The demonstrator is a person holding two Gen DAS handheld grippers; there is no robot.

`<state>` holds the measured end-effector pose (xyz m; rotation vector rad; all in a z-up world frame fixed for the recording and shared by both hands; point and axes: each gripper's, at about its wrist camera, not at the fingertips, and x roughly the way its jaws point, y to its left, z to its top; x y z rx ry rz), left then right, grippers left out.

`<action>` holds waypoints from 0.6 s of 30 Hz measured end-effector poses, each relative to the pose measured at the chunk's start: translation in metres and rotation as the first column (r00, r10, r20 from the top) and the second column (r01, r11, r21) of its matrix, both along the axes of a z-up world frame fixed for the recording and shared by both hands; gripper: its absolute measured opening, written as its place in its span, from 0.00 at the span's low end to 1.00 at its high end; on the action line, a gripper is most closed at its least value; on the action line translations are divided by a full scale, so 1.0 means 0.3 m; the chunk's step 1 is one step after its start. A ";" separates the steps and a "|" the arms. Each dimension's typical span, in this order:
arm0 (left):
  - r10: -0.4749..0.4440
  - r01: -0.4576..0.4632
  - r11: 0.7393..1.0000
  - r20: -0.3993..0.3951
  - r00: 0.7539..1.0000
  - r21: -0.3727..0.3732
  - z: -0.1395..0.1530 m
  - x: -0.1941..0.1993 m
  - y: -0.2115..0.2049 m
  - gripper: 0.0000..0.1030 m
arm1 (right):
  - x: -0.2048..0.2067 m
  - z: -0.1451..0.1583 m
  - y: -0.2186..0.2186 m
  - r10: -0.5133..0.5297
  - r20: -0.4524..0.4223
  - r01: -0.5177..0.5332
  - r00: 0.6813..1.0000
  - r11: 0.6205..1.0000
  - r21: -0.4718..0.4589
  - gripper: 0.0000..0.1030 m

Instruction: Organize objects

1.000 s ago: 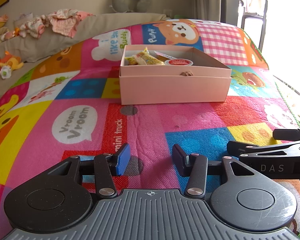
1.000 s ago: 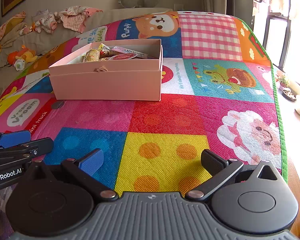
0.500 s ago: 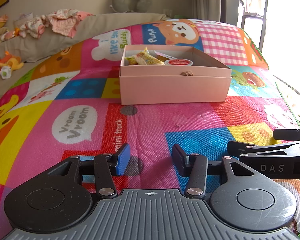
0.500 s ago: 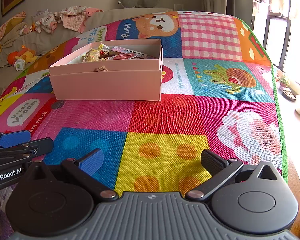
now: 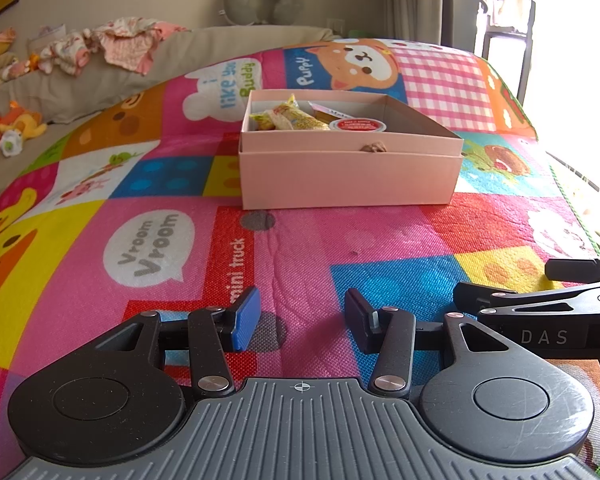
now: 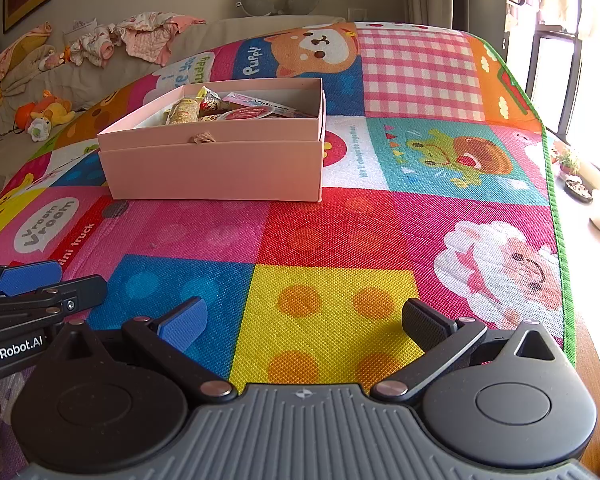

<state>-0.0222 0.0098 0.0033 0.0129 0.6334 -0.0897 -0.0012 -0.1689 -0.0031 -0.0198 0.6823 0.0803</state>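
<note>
A bright patchwork play mat with cartoon animals and speech bubbles covers the surface. An open pink box sits directly on it, toward the far side, holding snack packets and a red-lidded cup.

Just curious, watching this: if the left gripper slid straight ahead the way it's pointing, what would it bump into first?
Probably the play mat itself, since the left gripper tilts downward with empty, open jaws. Skimming just above it, the pink box lies straight ahead. How far off is hard to judge.
</note>
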 end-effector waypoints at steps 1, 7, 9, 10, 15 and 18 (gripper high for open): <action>0.000 0.000 1.000 0.000 1.000 0.001 0.000 -0.001 0.000 0.50 | 0.000 0.000 0.000 0.000 0.000 0.000 1.000 1.000 0.000 1.00; 0.000 0.000 1.000 0.000 1.000 0.002 0.000 0.000 0.001 0.50 | -0.001 0.000 -0.001 0.000 0.000 0.000 1.000 1.000 0.000 1.00; 0.000 0.000 1.000 0.000 1.000 0.003 0.000 -0.001 0.002 0.50 | -0.001 0.000 -0.001 0.000 0.000 0.000 1.000 1.000 0.000 1.00; 0.000 0.000 1.000 0.000 1.000 0.001 0.000 0.000 0.001 0.50 | -0.001 0.000 -0.001 0.000 0.000 0.000 1.000 1.000 0.000 1.00; 0.000 0.000 1.000 0.000 1.000 -0.001 0.000 0.000 0.002 0.50 | 0.000 0.000 0.000 0.000 0.000 0.000 1.000 1.000 0.000 1.00; -0.001 0.001 1.000 0.000 1.000 -0.009 0.000 0.000 0.004 0.50 | 0.000 -0.001 0.000 0.000 0.000 0.000 1.000 1.000 0.000 1.00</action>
